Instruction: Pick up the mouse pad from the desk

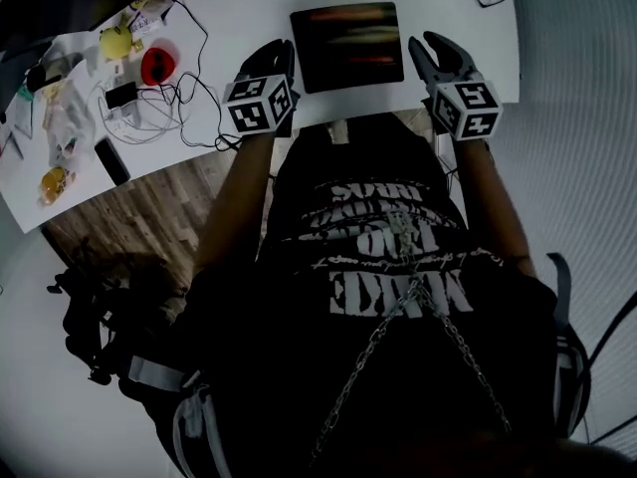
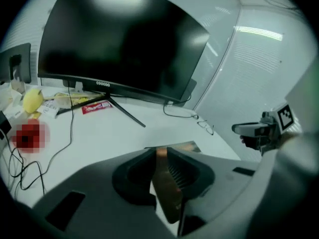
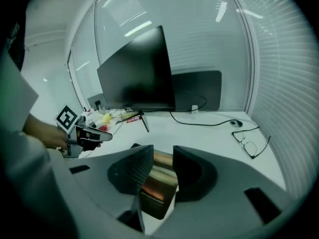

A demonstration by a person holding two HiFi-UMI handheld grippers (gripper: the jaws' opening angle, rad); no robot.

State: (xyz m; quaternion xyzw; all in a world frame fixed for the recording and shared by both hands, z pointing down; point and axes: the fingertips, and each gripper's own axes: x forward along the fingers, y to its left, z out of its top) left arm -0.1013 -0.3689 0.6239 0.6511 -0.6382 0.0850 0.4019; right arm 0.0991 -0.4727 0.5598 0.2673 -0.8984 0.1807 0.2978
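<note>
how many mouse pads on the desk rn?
1. A dark mouse pad lies at the desk's near edge, between the left gripper and right gripper. Clutter at the desk's left end might hide another.

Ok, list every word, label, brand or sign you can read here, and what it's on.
No text reads clearly.
Monitor bezel logo: too small to read.
Red packet by the monitor stand: white print, blurred.
Person's shirt: large white lettering, upside down, illegible.
Marker cubes: square codes only, no words.
</note>
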